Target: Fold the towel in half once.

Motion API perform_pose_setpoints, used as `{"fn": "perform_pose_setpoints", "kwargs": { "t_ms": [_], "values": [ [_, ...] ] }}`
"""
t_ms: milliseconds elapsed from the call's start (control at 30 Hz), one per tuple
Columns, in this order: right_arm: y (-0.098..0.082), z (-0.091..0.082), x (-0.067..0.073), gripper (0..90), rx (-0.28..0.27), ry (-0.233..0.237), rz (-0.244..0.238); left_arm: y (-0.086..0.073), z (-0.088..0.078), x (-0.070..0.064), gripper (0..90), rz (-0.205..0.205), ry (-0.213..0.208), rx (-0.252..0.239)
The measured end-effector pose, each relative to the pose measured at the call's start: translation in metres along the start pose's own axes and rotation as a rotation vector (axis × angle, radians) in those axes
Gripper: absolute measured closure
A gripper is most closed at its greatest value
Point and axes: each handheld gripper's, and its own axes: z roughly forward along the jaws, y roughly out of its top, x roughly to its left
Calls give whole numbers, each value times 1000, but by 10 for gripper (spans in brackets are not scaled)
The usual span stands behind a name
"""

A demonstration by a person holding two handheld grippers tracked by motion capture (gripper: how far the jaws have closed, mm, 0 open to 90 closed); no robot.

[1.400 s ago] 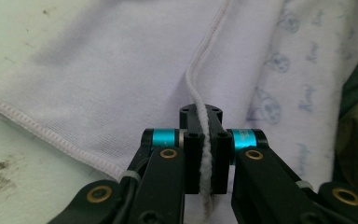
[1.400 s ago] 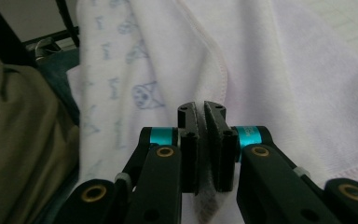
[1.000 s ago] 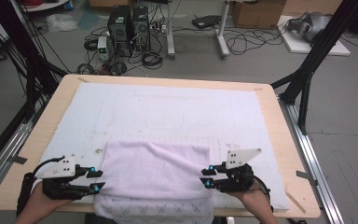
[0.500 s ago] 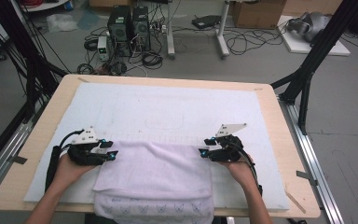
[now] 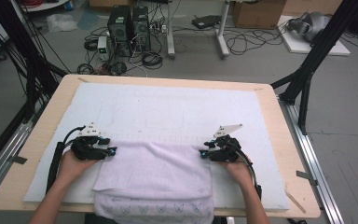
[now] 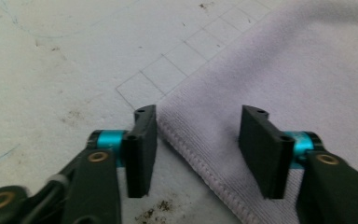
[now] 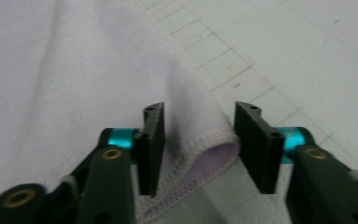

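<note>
Towel corners between both grippers, jaws apart

Towel, pale lilac, lies folded on the white mat at the near side of the wooden table; its near edge, with a small printed pattern, hangs over the table's front.

Left gripper sits low at the towel's far left corner, held in the left hand. In the left gripper view its jaws stand apart with the stitched corner between them; one jaw sits on the mat right at the hem, the other over the cloth. Pads do not press.

Right gripper, in the right hand, is at the far right corner. Its jaws have just been closing yet stand apart; the folded, stitched corner lies between them, unclamped.

Drawn grid lines show on the mat beside the towel.
</note>
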Motion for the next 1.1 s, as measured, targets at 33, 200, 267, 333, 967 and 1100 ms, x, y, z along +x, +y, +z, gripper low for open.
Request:
{"fn": "perform_pose_setpoints", "kwargs": {
  "t_ms": [33, 200, 267, 333, 967, 1100],
  "values": [
    [-1, 0, 0, 649, -1, 12, 4, 0, 0, -1, 581, 6, -7, -1],
    [2, 1, 4, 838, 4, 40, -42, 4, -1, -7, 833, 48, -28, 13],
    [5, 1, 2, 846, 10, 40, -57, 9, -1, -7, 840, 46, -5, -1],
    [10, 2, -3, 849, 20, 34, -55, 16, -1, -4, 843, 32, 12, -25],
    [130, -47, -90, 685, -143, -189, 33, 159, -2, 64, 616, -15, 219, -134],
    [112, -36, -90, 567, -117, -155, 67, 136, 2, 62, 562, -25, 174, -116]
  ]
}}
